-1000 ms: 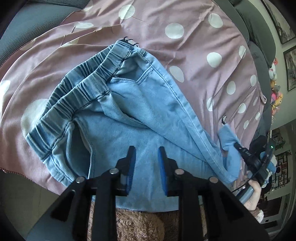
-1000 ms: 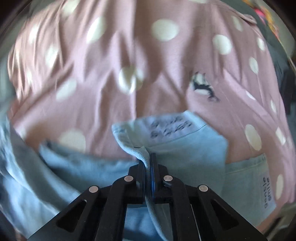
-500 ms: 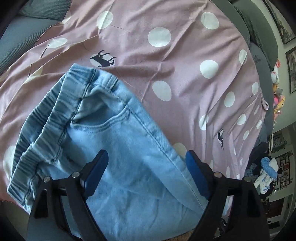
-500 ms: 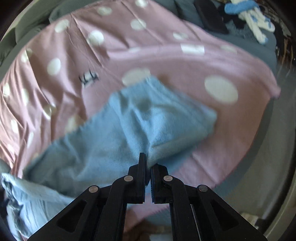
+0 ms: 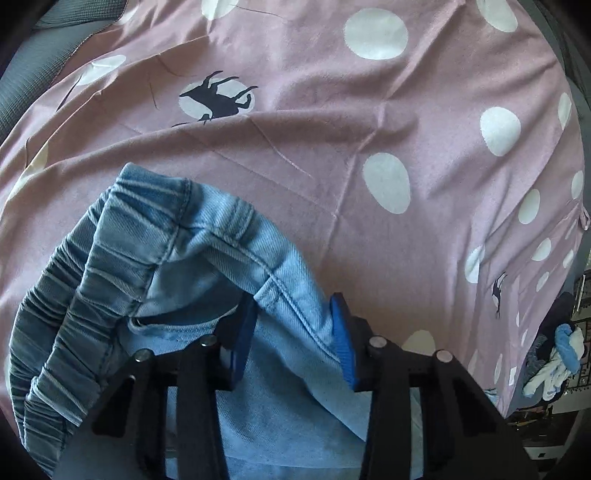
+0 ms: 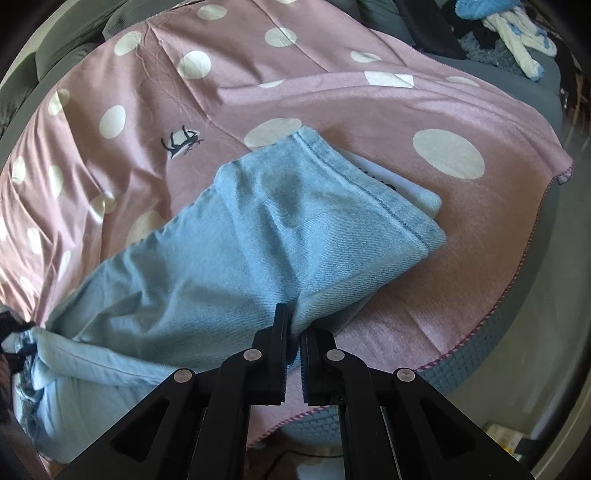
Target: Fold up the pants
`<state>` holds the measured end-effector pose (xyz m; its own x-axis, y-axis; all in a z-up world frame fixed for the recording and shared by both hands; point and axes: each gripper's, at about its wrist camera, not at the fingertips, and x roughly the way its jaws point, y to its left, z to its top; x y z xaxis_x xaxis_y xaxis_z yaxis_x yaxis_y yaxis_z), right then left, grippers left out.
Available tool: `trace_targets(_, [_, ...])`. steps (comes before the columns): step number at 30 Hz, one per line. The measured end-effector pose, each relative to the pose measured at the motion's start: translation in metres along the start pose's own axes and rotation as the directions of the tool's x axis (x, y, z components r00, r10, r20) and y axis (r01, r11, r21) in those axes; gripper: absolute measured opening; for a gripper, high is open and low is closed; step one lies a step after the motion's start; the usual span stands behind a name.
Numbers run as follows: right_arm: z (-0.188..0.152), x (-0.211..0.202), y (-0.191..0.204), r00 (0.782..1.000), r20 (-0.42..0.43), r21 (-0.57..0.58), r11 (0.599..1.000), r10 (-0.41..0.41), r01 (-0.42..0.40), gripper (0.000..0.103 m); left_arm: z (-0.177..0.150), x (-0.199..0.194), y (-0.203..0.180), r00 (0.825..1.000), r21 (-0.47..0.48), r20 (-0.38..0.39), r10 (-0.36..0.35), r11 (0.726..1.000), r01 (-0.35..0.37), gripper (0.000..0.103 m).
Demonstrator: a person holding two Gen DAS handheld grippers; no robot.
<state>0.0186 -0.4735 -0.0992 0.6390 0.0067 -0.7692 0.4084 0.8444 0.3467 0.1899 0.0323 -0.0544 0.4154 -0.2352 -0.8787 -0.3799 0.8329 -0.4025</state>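
The pants (image 5: 207, 266) lie on a pink sheet (image 5: 369, 122) with white dots and small dark deer prints. In the left wrist view the gathered waistband (image 5: 85, 295) bunches to the left and the upper denim humps up in front of the left gripper (image 5: 293, 314). Its fingers stand moderately apart, blue pads facing inward, and a stitched fold of denim rises between them: the left pad (image 5: 242, 343) sits against the cloth at the pocket edge, the right pad (image 5: 341, 343) touches the outer seam side, and the cloth fills most of the gap without being pinched flat. In the right wrist view a leg (image 6: 258, 236) stretches from lower left up to the hemmed cuff (image 6: 369, 192) at centre right, resting on the sheet near its edge, with a second, paler layer showing just under the cuff. The right gripper (image 6: 293, 328) is nearly closed, its fingers narrow, clamping a fold of the leg's near edge that runs down between the tips. Beyond the sheet's edge lies a grey cushion (image 6: 517, 295), and a heap of blue and white cloth (image 6: 509, 33) sits at the top right, well apart from the pants
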Motion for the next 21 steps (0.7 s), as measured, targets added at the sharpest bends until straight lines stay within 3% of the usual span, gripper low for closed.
trace_targets(2, [0.001,0.001,0.002,1.000,0.001,-0.007,1.000,-0.010,0.010,0.004,-0.008,-0.008,0.003,1.000,0.005,0.015,-0.005,1.000,0.004,0.025])
trace_targets(5, [0.001,0.001,0.003,1.000,0.005,-0.017,1.000,-0.021,0.021,0.004,-0.031,-0.048,0.010,0.994,0.015,0.096,-0.059,0.998,0.057,0.018])
trace_targets(10, [0.004,0.001,0.001,1.000,-0.009,-0.004,1.000,-0.007,0.007,0.004,-0.087,-0.115,0.042,0.968,0.020,0.177,-0.177,0.984,0.176,0.016])
trace_targets(15, [0.004,0.001,-0.001,1.000,-0.004,0.008,1.000,-0.002,0.002,0.004,-0.147,-0.105,0.095,0.983,-0.087,0.057,-0.175,0.980,0.180,0.016])
trace_targets(18, [0.006,0.002,-0.001,1.000,-0.011,0.016,1.000,0.001,-0.001,0.004,-0.162,-0.089,0.115,0.979,-0.169,-0.006,-0.204,0.965,0.200,0.017])
trace_targets(21, [0.009,0.002,-0.004,1.000,-0.023,0.042,0.999,0.016,-0.016,0.004,-0.163,-0.093,0.116,0.977,-0.162,-0.002,-0.212,0.964,0.209,0.020])
